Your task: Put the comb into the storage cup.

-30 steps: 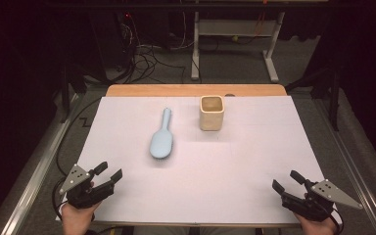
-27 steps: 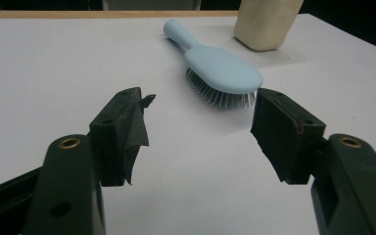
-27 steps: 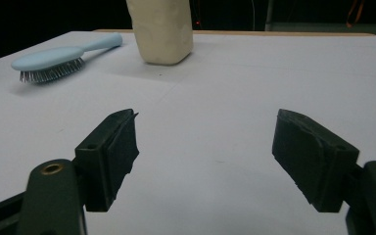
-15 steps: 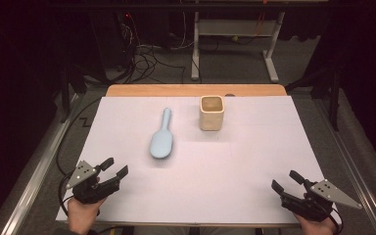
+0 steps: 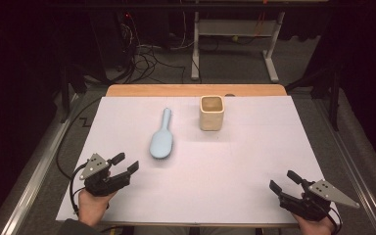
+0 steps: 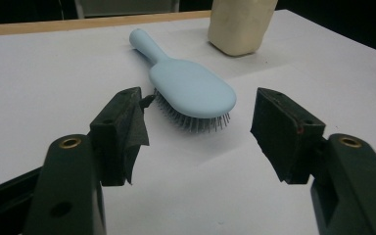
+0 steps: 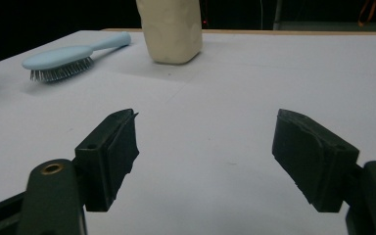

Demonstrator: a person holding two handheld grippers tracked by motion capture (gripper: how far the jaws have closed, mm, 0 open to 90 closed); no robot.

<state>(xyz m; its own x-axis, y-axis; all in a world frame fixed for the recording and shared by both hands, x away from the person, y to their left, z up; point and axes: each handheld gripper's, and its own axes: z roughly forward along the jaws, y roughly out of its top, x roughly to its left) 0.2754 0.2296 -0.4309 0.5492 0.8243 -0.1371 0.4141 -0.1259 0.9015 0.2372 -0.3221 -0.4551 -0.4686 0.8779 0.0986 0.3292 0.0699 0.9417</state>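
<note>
A: How far along is the work?
B: Nothing is held yet. The left hand-held gripper (image 5: 126, 163) is spread wide at the near left, the right hand-held gripper (image 5: 284, 181) likewise. The hairbrush (image 5: 161, 138) lies untouched mid-tabletop (image 5: 235, 166), bristles down, the cup (image 5: 211, 112) farther right.
</note>
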